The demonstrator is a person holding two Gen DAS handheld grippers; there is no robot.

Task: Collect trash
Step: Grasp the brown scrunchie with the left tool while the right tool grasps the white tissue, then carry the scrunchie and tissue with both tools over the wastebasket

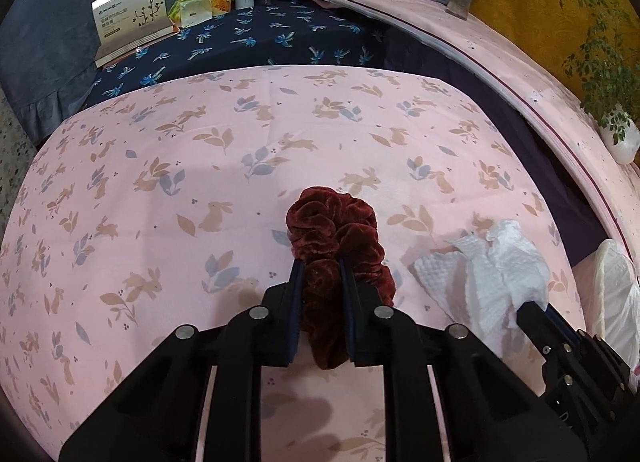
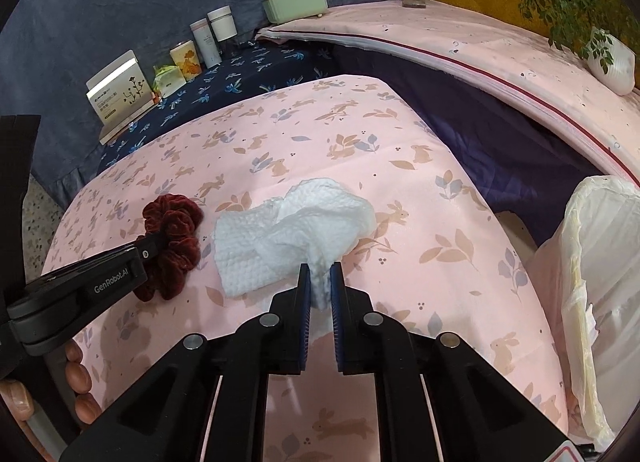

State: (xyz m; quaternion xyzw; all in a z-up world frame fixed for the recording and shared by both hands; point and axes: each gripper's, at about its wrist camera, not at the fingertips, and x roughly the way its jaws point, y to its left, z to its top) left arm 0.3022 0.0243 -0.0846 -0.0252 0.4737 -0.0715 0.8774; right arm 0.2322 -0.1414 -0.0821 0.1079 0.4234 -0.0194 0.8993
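Tissue (image 2: 288, 234), white and crumpled, lies on the pink rabbit-print cloth (image 2: 440, 222), and 1 twisted corner of it is pinched between the pads of the right gripper (image 2: 320, 276), whose jaws are clamped on that corner alone while most of the sheet spreads away toward 11 o'clock. Just beside it at 9 o'clock in the right wrist view sits the dark red velvet scrunchie (image 1: 336, 246), and the left gripper (image 1: 320, 268) has its 2 jaws closed on the scrunchie's near folds. At 3 o'clock, off the cloth's edge, a bin lined with a pale plastic bag (image 2: 592, 262) stands open, the likely place for the trash. To do this step well, I judge the right gripper should lift straight up until the trailing sheet hangs free of the cloth, then swing toward 3 o'clock and release only once the whole tissue is over the bag's mouth. The thin pinch could tear or slip, so a slow lift is wise.
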